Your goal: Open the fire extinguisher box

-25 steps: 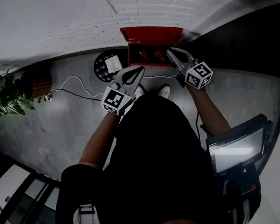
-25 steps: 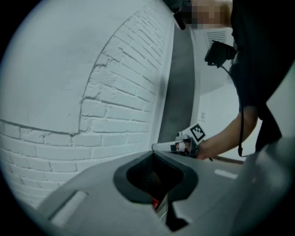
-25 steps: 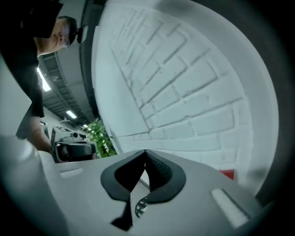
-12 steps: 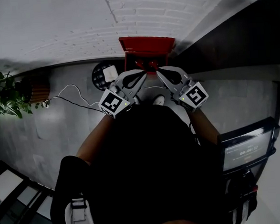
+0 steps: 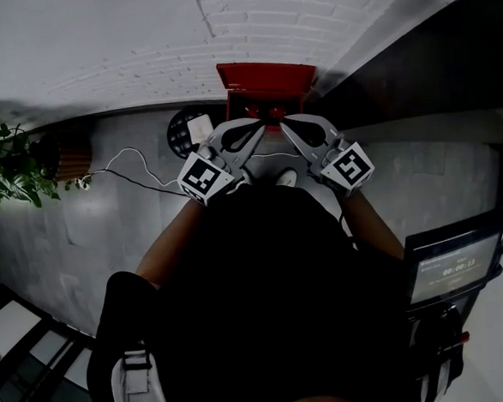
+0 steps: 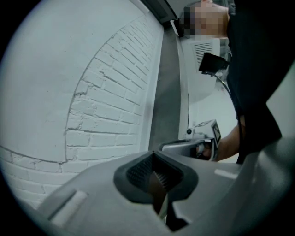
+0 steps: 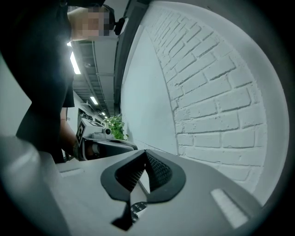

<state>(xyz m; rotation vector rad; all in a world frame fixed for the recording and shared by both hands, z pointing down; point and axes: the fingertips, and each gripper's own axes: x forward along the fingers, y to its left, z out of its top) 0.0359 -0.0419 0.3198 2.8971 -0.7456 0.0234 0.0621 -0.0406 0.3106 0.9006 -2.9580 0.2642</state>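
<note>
The red fire extinguisher box [image 5: 266,76] stands on the floor against the white brick wall, at the top middle of the head view. Its lid looks raised, with a dark inside and red shapes below it. My left gripper [image 5: 257,127] and right gripper [image 5: 286,125] are held side by side in front of the person's chest, tips close together and pointing toward the box, short of it. Both are shut with nothing between the jaws. The left gripper view has its shut jaws [image 6: 154,160] facing the brick wall, with the right gripper [image 6: 198,144] beside them. The right gripper view has its shut jaws [image 7: 145,157] and the left gripper [image 7: 105,144].
A round black object [image 5: 186,132] with a white piece on it lies left of the box, with a white cable [image 5: 129,166] running from it. A potted plant [image 5: 4,166] stands at far left. A device with a lit screen [image 5: 449,268] is at right. A dark wall [image 5: 448,62] runs right of the box.
Both grippers have come together toward the middle, the right one moving left. The head view has shifted, so the box now sits just beyond their tips.
</note>
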